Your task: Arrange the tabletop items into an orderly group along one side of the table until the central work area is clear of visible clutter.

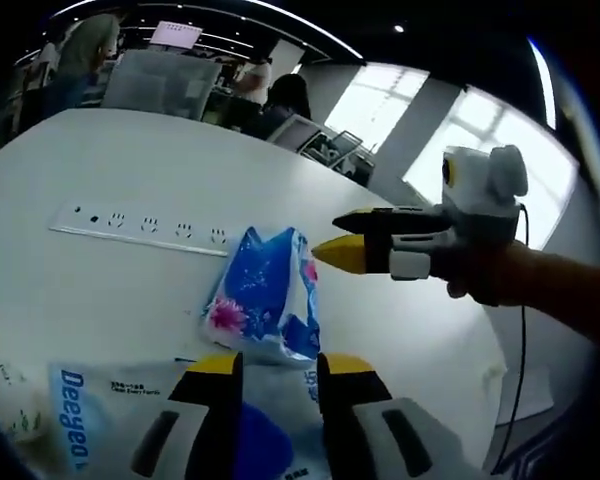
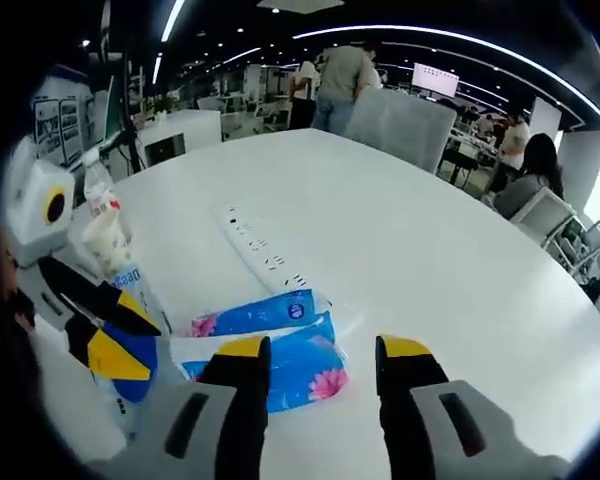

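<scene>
1. In the left gripper view, the left gripper (image 1: 278, 365) rises from the bottom edge with its 2 yellow-tipped jaws standing apart and nothing between them.
2. Beneath and behind those jaws lies a white and blue wipes pack (image 1: 80, 425) printed with blue lettering, flat on the white table (image 1: 100, 290).
3. Just ahead of the left jaws sits a blue tissue pack (image 1: 263, 292) with pink flowers, bulging upward, its near edge close to the wipes pack.
4. Beyond the tissue pack, to its left, a white power strip (image 1: 140, 228) lies flat across the table.
5. The right gripper (image 1: 332, 237) comes in from the right, held in a person's hand (image 1: 490, 275); its yellow and black tips point at the tissue pack's upper right corner, close to each other with a narrow gap.
6. In the right gripper view, the right gripper (image 2: 319, 352) has its 2 jaws parted and empty, with the blue tissue pack (image 2: 280, 345) lying directly ahead of them and partly behind the left jaw.
7. The power strip (image 2: 265, 250) runs away from the pack toward the table's middle.
8. The left gripper (image 2: 125, 335) shows at the left, over the wipes pack (image 2: 130, 280).
9. People stand and sit at desks far behind.
</scene>
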A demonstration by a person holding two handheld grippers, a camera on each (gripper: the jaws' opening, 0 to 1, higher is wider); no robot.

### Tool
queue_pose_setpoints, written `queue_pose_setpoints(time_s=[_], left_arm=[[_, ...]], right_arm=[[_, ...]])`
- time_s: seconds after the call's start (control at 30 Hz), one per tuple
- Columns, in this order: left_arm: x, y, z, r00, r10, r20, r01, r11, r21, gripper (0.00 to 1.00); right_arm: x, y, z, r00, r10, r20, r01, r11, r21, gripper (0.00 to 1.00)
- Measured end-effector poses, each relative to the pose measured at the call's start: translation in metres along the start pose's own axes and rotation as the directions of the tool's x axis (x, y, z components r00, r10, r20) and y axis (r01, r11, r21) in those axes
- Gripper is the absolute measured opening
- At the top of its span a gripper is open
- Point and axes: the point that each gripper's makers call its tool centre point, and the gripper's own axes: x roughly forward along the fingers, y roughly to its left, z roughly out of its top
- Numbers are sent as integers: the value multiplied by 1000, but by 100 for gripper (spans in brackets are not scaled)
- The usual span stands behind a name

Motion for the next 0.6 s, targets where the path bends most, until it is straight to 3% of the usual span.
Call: queue_pose_setpoints(time_s=[0.4, 0.6], left_arm=[[14, 8, -7, 999, 24, -23, -25, 999, -20, 26], [23, 5, -11, 999, 14, -30, -14, 999, -30, 25]], right_arm=[[17, 2, -15, 999, 31, -12, -31, 999, -7, 29], [24, 14, -22, 996, 84, -27, -84, 996, -5, 21]])
